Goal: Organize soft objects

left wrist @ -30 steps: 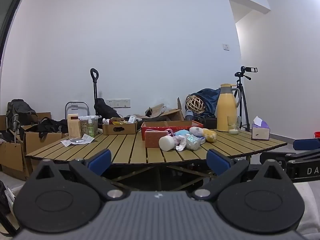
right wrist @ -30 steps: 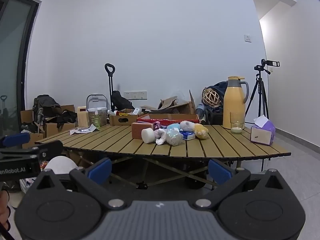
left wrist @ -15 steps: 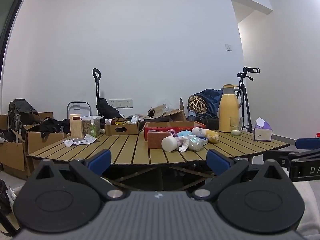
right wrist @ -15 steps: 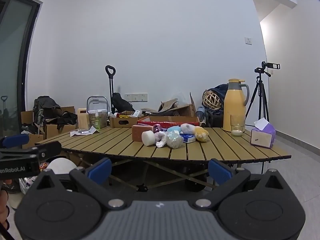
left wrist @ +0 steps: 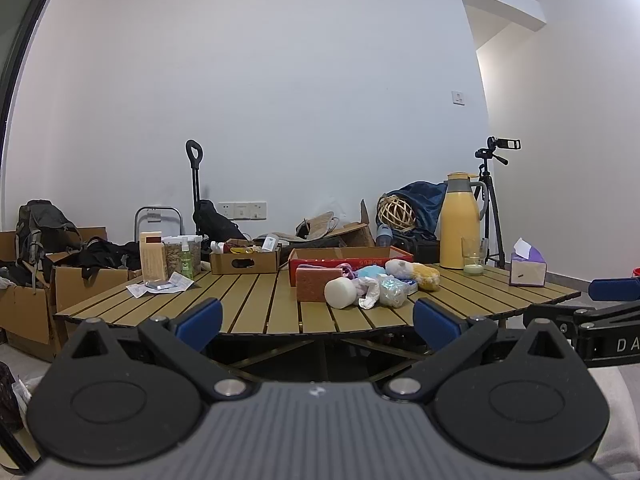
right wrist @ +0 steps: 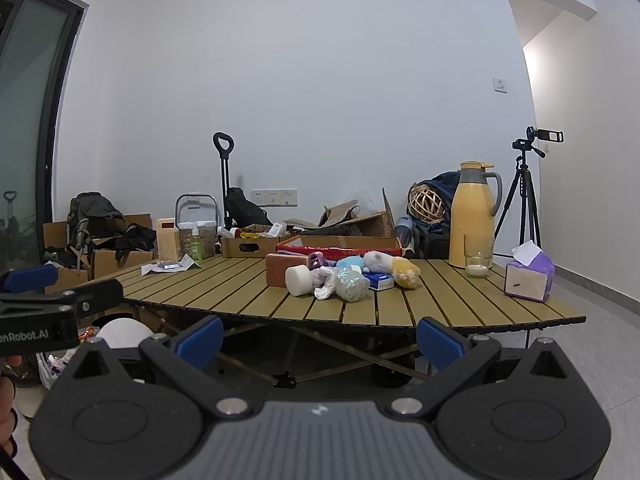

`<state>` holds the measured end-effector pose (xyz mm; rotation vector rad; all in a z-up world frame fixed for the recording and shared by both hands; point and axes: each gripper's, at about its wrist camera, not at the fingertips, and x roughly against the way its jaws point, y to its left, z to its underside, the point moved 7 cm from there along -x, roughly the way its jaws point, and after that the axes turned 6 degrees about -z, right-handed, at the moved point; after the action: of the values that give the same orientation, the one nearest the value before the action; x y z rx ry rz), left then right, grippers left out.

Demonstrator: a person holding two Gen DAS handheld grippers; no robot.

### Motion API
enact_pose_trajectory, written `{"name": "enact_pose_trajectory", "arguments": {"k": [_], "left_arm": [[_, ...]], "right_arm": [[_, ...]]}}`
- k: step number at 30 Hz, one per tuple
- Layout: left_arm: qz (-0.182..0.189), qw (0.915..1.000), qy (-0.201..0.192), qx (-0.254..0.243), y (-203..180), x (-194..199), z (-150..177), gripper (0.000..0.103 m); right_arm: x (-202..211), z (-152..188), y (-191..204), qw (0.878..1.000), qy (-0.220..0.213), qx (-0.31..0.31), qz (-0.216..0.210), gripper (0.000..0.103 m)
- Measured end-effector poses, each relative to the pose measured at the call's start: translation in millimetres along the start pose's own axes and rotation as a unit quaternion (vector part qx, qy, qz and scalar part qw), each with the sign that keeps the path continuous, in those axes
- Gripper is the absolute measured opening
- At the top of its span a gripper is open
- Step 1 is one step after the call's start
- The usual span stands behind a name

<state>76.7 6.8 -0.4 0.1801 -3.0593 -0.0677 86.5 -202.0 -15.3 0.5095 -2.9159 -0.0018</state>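
A pile of soft objects lies mid-table: an orange sponge, a white foam cylinder, a crumpled white cloth, a shiny clear bag, a light blue plush and a white-and-yellow plush. A red box stands just behind them. The pile also shows in the right wrist view, with the sponge and cylinder. My left gripper is open and empty, short of the table's near edge. My right gripper is open and empty, also short of the table.
The slatted wooden table also holds a yellow thermos, a glass, a purple tissue box, a cardboard tray, jars and papers. Cardboard boxes and bags stand left; a tripod stands right.
Both views have tilted up slightly, so the table sits a little lower in frame. Both grippers stay open and nothing on the table has moved.
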Motion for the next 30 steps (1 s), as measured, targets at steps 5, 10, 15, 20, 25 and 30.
{"name": "enact_pose_trajectory", "arguments": {"k": [5, 10, 15, 20, 25, 30], "left_arm": [[0.000, 1.0000, 0.000, 0.000, -0.1, -0.1, -0.7, 0.103], [0.000, 1.0000, 0.000, 0.001, -0.1, -0.1, -0.4, 0.103], [0.000, 1.0000, 0.000, 0.001, -0.5, -0.2, -0.5, 0.103], [0.000, 1.0000, 0.000, 0.001, -0.5, -0.1, -0.7, 0.103], [-0.001, 1.0000, 0.000, 0.001, -0.6, 0.1, -1.3, 0.103], [-0.001, 1.0000, -0.001, 0.001, -1.5, 2.9, -3.5, 0.103]], "right_arm": [[-0.1, -0.4, 0.1, 1.000, -0.001, 0.000, 0.000, 0.103], [0.2, 0.4, 0.7, 1.000, -0.001, 0.000, 0.000, 0.103], [0.5, 0.8, 0.4, 1.000, 0.001, -0.001, -0.002, 0.103], [1.5, 1.3, 0.6, 1.000, 0.000, -0.003, -0.002, 0.103], [1.5, 0.2, -0.2, 1.000, -0.002, -0.003, -0.002, 0.103], [1.4, 0.0, 0.1, 1.000, -0.002, -0.002, -0.002, 0.103]]}}
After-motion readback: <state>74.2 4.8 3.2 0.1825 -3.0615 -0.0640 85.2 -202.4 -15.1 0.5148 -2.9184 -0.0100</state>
